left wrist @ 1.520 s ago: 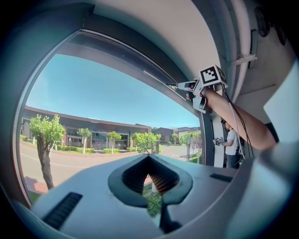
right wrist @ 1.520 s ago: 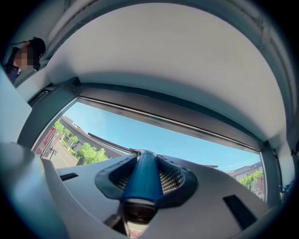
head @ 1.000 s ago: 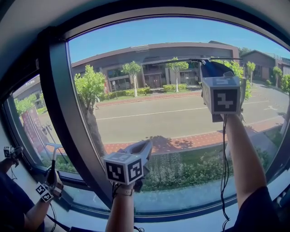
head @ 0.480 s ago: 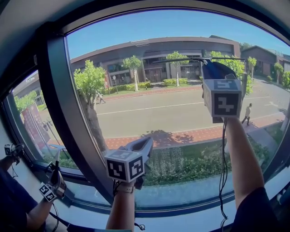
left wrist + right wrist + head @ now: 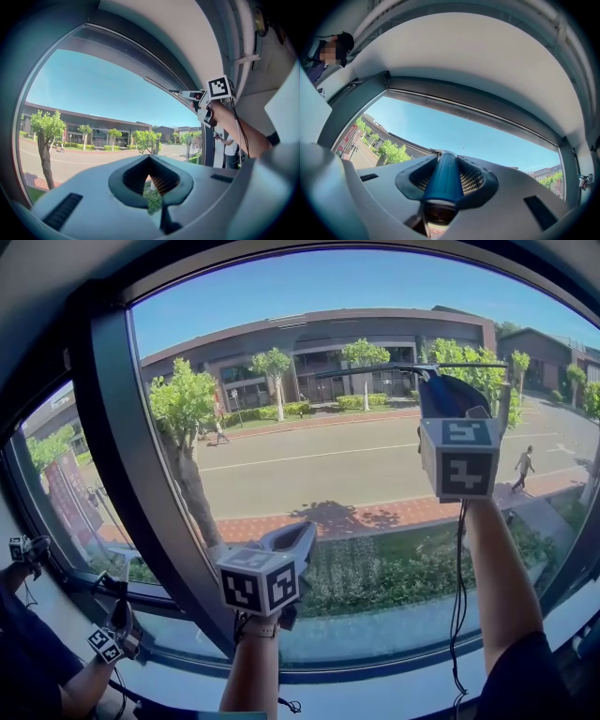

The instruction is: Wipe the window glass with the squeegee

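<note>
The big window glass (image 5: 356, 456) fills most of the wall. Through it you can see a road, trees and a long building (image 5: 319, 357) under a blue sky. A thick dark frame post (image 5: 122, 456) stands at the left side of the glass, with a smaller pane beyond it.

The person's right arm reaches up high on the right side of the glass. The right tool (image 5: 450, 395) is pinching the blue handle of the squeegee (image 5: 443, 178) tight between its two jaws. The squeegee's thin dark blade (image 5: 394, 368) runs sideways to the left from the handle, level with the building. I think the blade lies on the glass, but that is hard to tell from here.

The left tool (image 5: 292, 545) is held lower, near the middle and close to the frame post. Its jaws are pressed together with nothing between them.

Down in the left corner a second person (image 5: 37, 676) holds a small tool with a marker cube (image 5: 105, 644).
</note>
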### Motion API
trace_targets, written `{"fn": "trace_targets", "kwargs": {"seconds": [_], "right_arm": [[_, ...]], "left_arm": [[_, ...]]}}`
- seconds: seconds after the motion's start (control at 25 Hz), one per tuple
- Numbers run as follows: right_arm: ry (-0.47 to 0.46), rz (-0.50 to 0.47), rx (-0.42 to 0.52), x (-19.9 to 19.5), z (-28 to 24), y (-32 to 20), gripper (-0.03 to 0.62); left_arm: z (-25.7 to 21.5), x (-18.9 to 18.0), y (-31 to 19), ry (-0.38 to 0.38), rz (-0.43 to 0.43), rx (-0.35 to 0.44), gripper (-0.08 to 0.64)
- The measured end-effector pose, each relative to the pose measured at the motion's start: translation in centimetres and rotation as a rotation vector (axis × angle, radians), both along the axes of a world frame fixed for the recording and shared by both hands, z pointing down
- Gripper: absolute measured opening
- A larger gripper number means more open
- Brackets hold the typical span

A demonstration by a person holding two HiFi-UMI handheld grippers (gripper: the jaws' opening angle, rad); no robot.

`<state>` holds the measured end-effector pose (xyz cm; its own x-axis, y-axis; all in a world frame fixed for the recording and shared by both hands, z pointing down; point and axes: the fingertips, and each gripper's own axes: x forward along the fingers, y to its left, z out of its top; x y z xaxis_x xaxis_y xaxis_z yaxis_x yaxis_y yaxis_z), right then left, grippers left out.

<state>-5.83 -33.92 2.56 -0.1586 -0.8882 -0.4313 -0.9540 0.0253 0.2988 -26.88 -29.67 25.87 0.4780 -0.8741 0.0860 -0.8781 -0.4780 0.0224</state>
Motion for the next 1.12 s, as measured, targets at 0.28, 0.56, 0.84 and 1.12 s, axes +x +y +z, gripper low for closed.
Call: {"fn": "trace_targets", "kwargs": {"seconds": [0.28, 0.56, 0.84, 1.12], "right_arm": [[0.018, 0.005, 0.005, 1.0, 1.4, 0.1, 0.130], [0.019, 0.013, 0.018, 2.0, 3.7, 0.7, 0.130], [0.015, 0.013, 0.017, 0.5, 4.5, -0.1, 0.130], [0.011, 0.015, 0.004, 0.4, 6.3, -0.1, 0.130]], "left_arm": [[0.9, 1.3, -0.1, 0.001, 0.007, -0.013, 0.002], [2.5, 2.5, 0.1, 0.006, 0.006, -0.018, 0.002], [2.6, 0.7, -0.8, 0.016, -0.001, -0.019, 0.002], [3.3, 0.3, -0.9, 0.027, -0.005, -0.028, 0.002]]}}
